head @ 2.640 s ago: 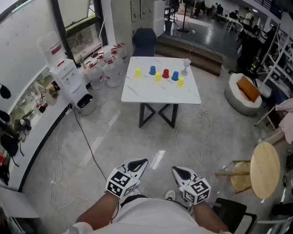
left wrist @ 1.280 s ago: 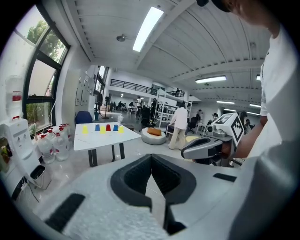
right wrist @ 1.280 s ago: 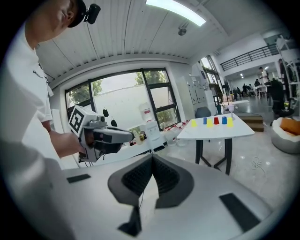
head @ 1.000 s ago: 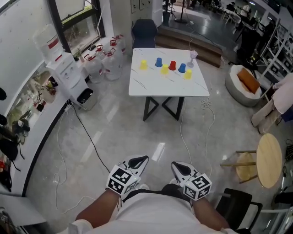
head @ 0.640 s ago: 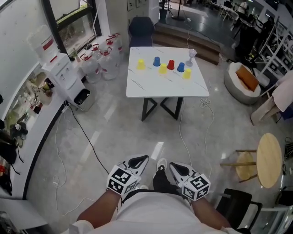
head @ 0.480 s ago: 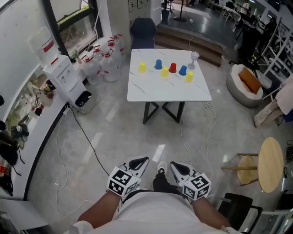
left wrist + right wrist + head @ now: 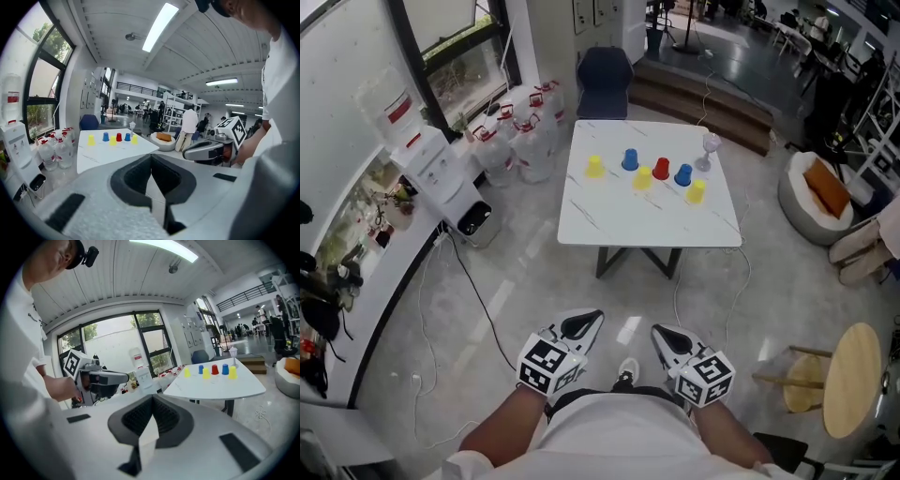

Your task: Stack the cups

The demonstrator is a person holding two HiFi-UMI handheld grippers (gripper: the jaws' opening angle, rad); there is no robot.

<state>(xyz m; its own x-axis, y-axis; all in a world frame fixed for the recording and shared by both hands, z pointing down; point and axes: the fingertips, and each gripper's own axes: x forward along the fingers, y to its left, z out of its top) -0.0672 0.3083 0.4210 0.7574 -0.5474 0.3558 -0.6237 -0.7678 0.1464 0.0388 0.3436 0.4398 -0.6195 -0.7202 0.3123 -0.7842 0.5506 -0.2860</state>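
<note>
White marble-topped table (image 7: 647,220) at twelve o'clock sits larger and lower in the head view than a moment back: the person has walked closer but is not yet within reach. Six small plastic cups (image 7: 643,178) (three yellow, two blue, one red) stand apart on its far half. Left gripper (image 7: 585,322) and right gripper (image 7: 665,337) are at the waist, jaws pressed together, empty. Stacking not begun; approach probably unfinished.

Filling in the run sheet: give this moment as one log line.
stage: short of table, nothing stacked | left gripper: shut, empty | right gripper: shut, empty | cups: six, separate, on table
</note>
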